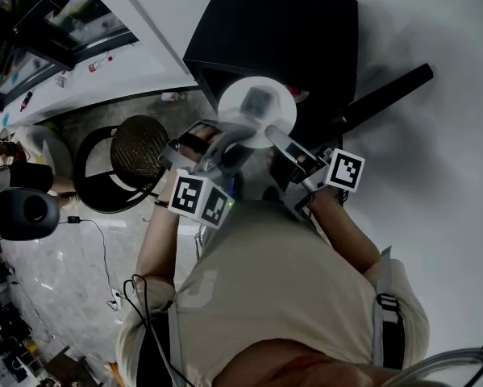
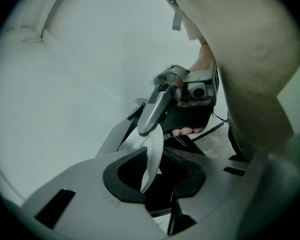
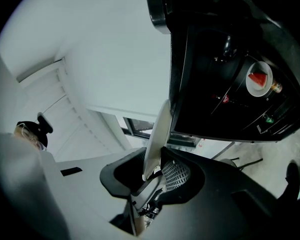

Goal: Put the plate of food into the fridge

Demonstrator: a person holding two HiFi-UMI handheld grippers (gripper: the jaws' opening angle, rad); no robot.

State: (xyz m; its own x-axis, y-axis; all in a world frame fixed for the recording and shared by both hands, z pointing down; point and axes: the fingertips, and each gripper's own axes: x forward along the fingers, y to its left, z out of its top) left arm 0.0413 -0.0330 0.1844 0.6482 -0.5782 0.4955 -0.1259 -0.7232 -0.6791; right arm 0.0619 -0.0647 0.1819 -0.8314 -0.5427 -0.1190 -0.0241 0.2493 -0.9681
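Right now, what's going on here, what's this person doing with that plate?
A person is holding a white plate between two handheld grippers. The left gripper and the right gripper each clamp its rim from opposite sides. The plate is held up in front of a black fridge and isn't inside it yet. Something greyish sits on the plate, but I can't tell what it is.
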